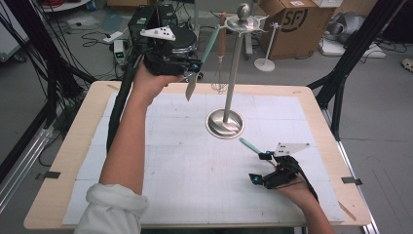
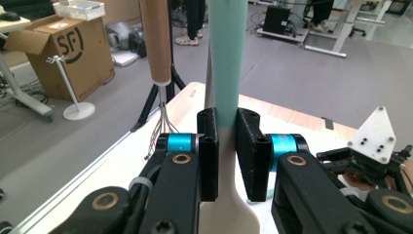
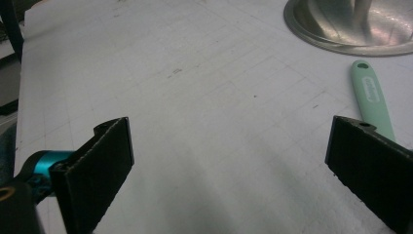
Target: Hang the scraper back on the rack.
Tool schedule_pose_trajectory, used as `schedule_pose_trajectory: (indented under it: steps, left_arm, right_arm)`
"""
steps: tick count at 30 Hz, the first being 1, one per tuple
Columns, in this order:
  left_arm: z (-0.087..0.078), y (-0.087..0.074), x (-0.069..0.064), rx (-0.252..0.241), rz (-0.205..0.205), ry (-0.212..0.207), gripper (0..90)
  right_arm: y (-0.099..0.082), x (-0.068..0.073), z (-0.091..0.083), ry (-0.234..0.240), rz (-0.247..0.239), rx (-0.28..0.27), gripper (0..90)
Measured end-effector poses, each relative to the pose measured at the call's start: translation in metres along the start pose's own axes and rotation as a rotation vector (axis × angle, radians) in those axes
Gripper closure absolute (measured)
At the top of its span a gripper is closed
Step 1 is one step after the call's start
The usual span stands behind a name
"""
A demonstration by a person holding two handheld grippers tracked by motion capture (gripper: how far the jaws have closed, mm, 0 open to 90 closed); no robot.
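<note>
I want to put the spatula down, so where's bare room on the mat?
The white mat is bare between the left forearm and the right gripper. Crowded: round the stand's base, where a second green-handled utensil lies.

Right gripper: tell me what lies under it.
Under the right gripper lies a mint utensil on the white mat; only its handle with the hanging hole shows beside the right finger. Its working end is covered.
</note>
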State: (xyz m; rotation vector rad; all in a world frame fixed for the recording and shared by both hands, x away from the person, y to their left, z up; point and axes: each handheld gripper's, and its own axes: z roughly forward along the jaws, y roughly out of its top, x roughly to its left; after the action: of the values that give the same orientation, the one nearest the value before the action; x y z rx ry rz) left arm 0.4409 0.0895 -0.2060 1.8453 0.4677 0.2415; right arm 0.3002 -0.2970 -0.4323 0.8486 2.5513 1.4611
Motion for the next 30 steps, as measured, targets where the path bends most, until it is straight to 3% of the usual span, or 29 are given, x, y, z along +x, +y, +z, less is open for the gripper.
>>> schedule_pose_trajectory:
  steps: [3, 6, 9, 17, 30]
  left_arm:
    - [0.005, -0.001, 0.0, 0.01, -0.009, -0.013, 79.5]
    - [0.01, -0.003, -0.001, 0.043, -0.031, -0.01, 68.4]
    - [0.011, -0.005, -0.002, 0.046, -0.038, -0.024, 66.0]
    - [0.01, -0.012, -0.008, 0.036, -0.043, -0.022, 56.1]
    - [0.0, -0.032, -0.017, 0.082, -0.063, 0.002, 40.7]
  right_arm:
    - [0.0, 0.0, 0.0, -0.001, -0.003, 0.0, 2.6]
    - [0.0, 0.0, 0.0, -0.006, -0.007, 0.001, 2.6]
    - [0.0, 0.0, 0.0, -0.002, -0.004, 0.0, 2.6]
    - [0.0, -0.001, 0.001, -0.002, -0.005, -0.002, 2.6]
    - [0.0, 0.001, 0.001, -0.001, -0.007, 0.003, 2.6]
